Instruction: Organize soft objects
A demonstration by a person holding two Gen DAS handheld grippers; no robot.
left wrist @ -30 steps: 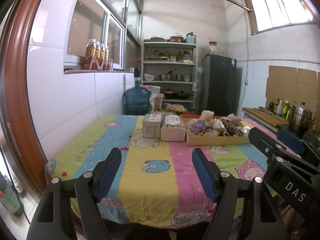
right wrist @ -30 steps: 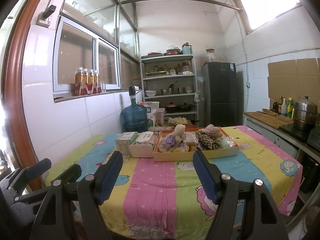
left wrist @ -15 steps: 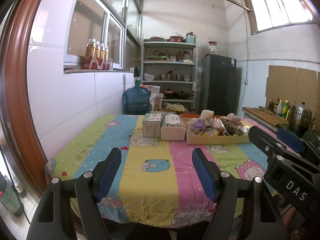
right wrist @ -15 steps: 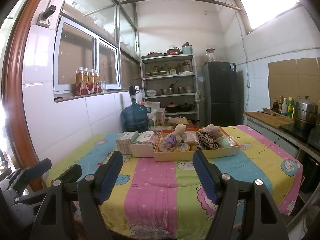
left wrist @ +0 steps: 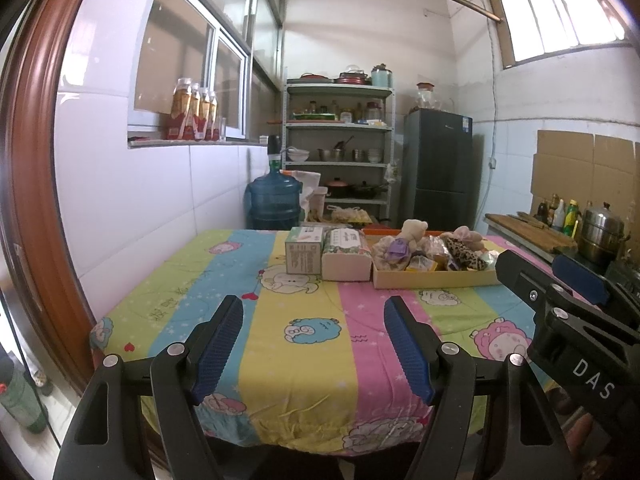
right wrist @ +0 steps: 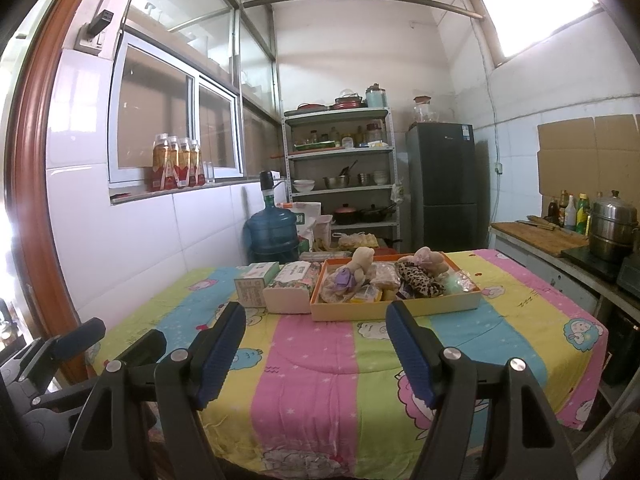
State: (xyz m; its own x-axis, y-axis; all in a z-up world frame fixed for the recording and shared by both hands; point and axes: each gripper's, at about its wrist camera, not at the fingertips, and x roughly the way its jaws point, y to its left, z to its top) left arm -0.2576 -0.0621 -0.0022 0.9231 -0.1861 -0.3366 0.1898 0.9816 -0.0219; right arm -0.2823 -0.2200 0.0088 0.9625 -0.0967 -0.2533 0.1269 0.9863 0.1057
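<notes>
At the far end of the striped cartoon-print tablecloth (right wrist: pixel 320 364), the shallow orange-and-cream cardboard tray (right wrist: pixel 394 309) holds the soft things heaped together: a beige teddy bear (right wrist: pixel 362 261) propped at the back left, a small purple plush (right wrist: pixel 343 280) just in front of it, a leopard-print fabric piece (right wrist: pixel 420 282) near the middle, a pinkish plush (right wrist: pixel 428 258) at the back right, and some crinkly packets between them. Touching the tray's left wall is a pale soft tissue pack with a floral top (right wrist: pixel 291 290), and just beside that a green-and-white carton (right wrist: pixel 254 282).

Against the views of a second and half a second back, almost nothing differs: the tray, its heap and the two packs sit where they did, and both tools keep the same stand-off from the table's near edge, with only a slight drift in framing. The left gripper (left wrist: pixel 314 350) has its blue-padded jaws spread wide with nothing between them; the right gripper (right wrist: pixel 314 354) is likewise wide apart and empty, well short of the tray.

For the task, that stillness settles little. Plush toys already gathered in a tray with packs lined up alongside would suit a finished sorting, or equally a jumbled heap awaiting one; these views do not decide.
</notes>
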